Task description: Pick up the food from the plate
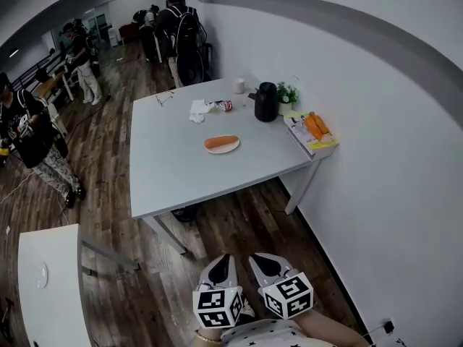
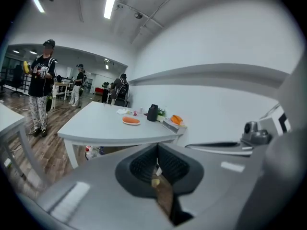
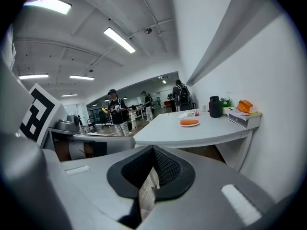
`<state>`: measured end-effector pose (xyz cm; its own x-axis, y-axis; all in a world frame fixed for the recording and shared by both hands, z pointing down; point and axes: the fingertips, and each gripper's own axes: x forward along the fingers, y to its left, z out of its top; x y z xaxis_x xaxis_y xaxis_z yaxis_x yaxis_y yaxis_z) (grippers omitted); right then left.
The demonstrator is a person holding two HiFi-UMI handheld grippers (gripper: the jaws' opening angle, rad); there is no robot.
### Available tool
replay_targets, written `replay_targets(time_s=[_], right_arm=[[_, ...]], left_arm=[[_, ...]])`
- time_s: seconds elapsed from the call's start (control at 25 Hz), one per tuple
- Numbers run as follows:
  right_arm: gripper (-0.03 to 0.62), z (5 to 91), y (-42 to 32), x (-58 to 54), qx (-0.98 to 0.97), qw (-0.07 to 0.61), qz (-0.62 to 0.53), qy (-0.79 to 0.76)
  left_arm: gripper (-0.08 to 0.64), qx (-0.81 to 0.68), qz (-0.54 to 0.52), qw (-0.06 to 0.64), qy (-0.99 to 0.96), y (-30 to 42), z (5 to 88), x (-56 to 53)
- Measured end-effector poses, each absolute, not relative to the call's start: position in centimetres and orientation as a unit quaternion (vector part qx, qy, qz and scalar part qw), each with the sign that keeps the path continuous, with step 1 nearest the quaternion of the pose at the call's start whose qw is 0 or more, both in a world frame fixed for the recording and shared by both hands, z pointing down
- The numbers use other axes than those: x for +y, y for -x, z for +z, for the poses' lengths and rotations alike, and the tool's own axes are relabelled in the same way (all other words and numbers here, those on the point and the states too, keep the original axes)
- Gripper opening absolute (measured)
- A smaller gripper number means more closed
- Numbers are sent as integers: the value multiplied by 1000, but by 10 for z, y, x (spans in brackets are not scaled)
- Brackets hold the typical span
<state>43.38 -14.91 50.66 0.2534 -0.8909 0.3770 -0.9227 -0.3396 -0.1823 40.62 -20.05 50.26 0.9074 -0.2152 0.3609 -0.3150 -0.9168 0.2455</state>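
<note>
An orange sausage-like piece of food lies on a small white plate near the middle of the grey table. Both grippers hang low, well short of the table's near edge and above the wood floor. My left gripper and my right gripper are side by side, jaws shut, nothing held. In the left gripper view the shut left gripper faces the far-off food. The right gripper is also shut, with the food ahead to the right.
On the table's far side stand a black jug, a small plant, a white cup, a crumpled tissue and a can. A box with orange packs sits at the right corner. People stand at left. Another white table lies near left.
</note>
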Motion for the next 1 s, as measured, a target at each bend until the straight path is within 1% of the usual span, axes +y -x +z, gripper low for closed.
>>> replay_targets(time_s=[0.16,0.6,0.84,1.0], right_arm=[[-2,509,-477,-189,-573,39,209,-791],[-1,521,-570,-272,-573,53,221,-787],[-2,519,-655,-338,-581,51,206,-786],[-2,511,-721,-397,-601,82,182,-774]], left_arm=[[8,-139,164,148,-965,-452,501,-241],[8,-165,177,152,-958,-528,513,-327],[8,-193,164,146,-956,-592,513,-391],[8,-210,153,143,-955,-653,507,-442]])
